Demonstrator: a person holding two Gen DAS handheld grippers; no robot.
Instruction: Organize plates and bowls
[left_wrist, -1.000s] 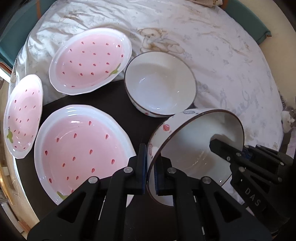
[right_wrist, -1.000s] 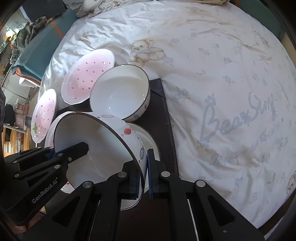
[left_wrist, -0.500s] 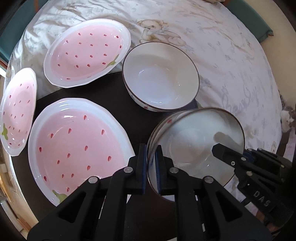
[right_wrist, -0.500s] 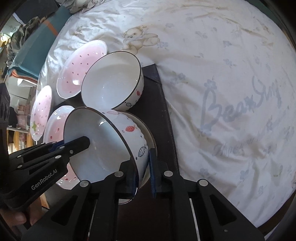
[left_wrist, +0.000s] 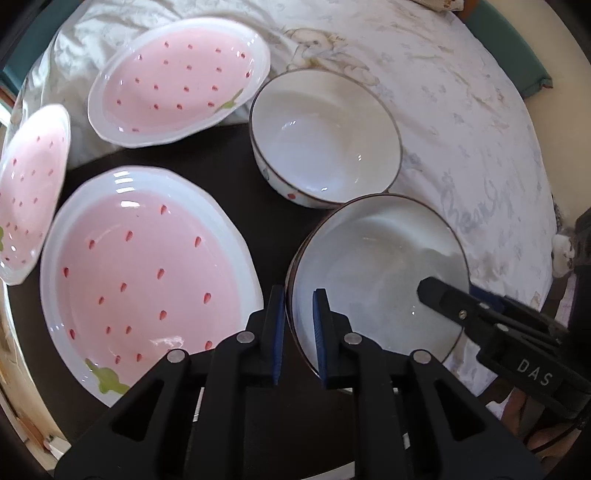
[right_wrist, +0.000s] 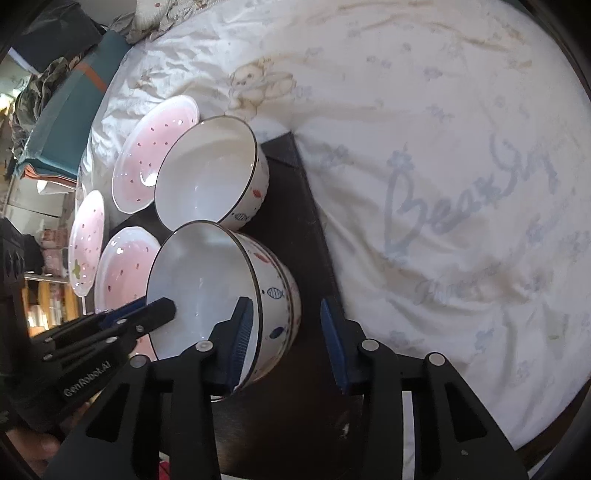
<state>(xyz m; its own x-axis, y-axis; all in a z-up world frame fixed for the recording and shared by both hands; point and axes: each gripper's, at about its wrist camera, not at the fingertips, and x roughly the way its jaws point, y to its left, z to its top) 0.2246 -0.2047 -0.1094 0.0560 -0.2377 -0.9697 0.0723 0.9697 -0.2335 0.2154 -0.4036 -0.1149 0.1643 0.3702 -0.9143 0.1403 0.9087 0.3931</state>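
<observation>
A white bowl (left_wrist: 369, 266) with a dark rim and small fish and berry prints sits level, nested in another bowl of the same kind on the dark tabletop (left_wrist: 221, 158). My left gripper (left_wrist: 298, 328) straddles its near rim; its jaws are opening and a sliver of gap shows beside the rim. My right gripper (right_wrist: 286, 336) straddles the opposite wall of this bowl (right_wrist: 199, 280). Its jaws are opening wide, one pad inside and the outer pad well clear of the wall. A second white bowl (left_wrist: 325, 136) stands just beyond.
Three pink strawberry plates lie to the left: a large one (left_wrist: 140, 266) beside the stack, one (left_wrist: 177, 77) behind it and one (left_wrist: 29, 192) at the edge. White bear-print bedding (left_wrist: 461, 110) covers the right and far side.
The bowl that hung tilted between both shut grippers has come down level into the bowl beneath. Both pairs of jaws have parted from its rim, the right one much wider.
</observation>
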